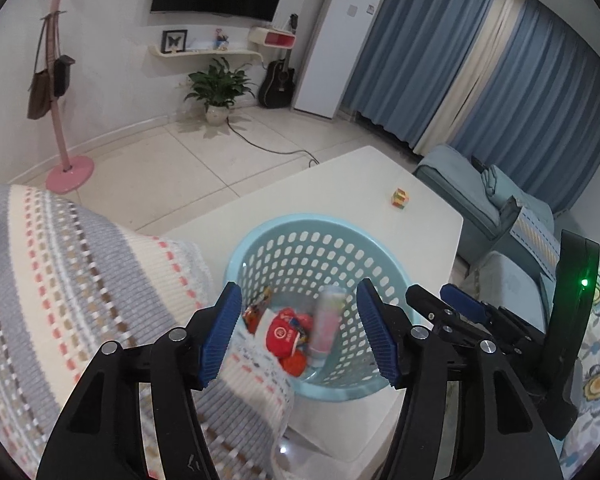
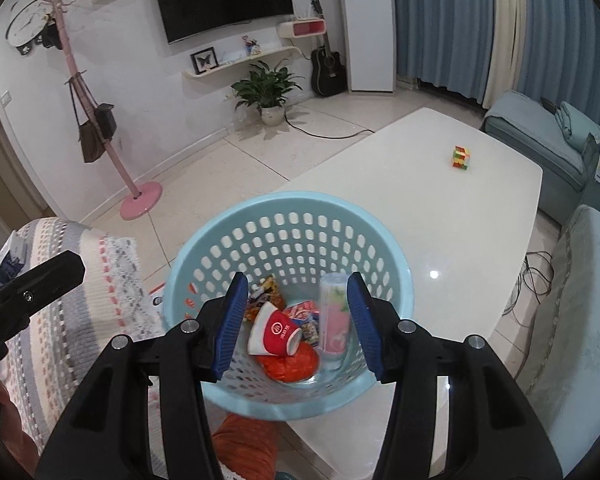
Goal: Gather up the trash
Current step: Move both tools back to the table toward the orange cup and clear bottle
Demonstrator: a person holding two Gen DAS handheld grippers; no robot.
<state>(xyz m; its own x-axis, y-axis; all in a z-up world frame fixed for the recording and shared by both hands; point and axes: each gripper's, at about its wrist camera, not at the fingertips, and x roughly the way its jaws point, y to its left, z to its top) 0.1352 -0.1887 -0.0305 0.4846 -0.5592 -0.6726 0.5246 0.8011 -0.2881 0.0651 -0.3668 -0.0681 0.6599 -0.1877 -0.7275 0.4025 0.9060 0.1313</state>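
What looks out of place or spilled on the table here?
Nothing is spilled. The trash, including the red cup and the pink bottle, lies inside the basket. Only a cube sits alone on the table; it looks like a toy rather than trash.

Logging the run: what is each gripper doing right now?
Left gripper: open, holding nothing, above the light blue perforated plastic basket.
Right gripper: open, holding nothing, above the same basket.
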